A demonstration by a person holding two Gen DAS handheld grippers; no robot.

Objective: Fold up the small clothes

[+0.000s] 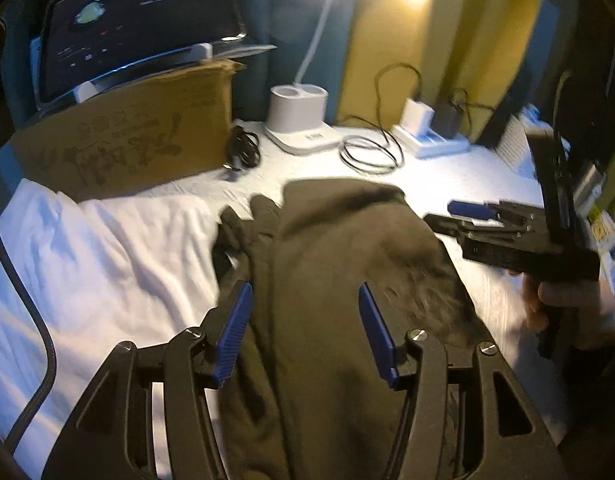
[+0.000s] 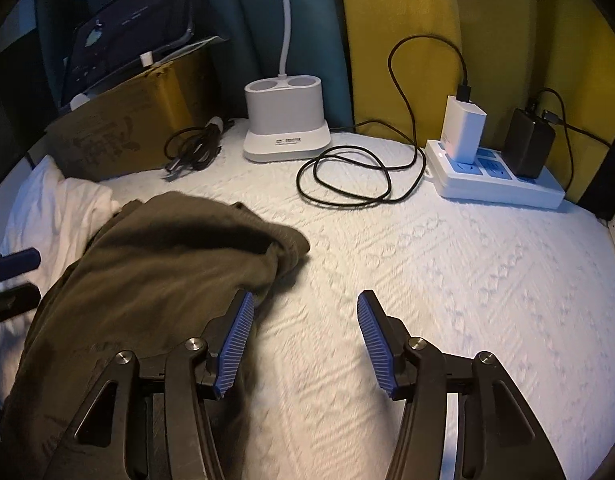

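Observation:
A dark olive garment [image 1: 331, 280] lies crumpled lengthwise on the white textured table cover [image 2: 447, 280]; it also shows at the left in the right wrist view [image 2: 155, 264]. My left gripper [image 1: 305, 328] is open above the garment's middle, holding nothing. My right gripper [image 2: 305, 340] is open and empty, its left finger over the garment's right edge and its right finger over the bare cover. In the left wrist view the right gripper [image 1: 463, 216] hangs at the garment's right side. A white garment [image 1: 107, 256] lies crumpled left of the olive one.
At the back stand a cardboard box [image 2: 123, 140], a white lamp base [image 2: 285, 124], coiled black cables [image 2: 347, 178] and a white power strip [image 2: 495, 184] with two chargers. A dark screen [image 1: 135, 40] rests on the box. Yellow and teal curtains hang behind.

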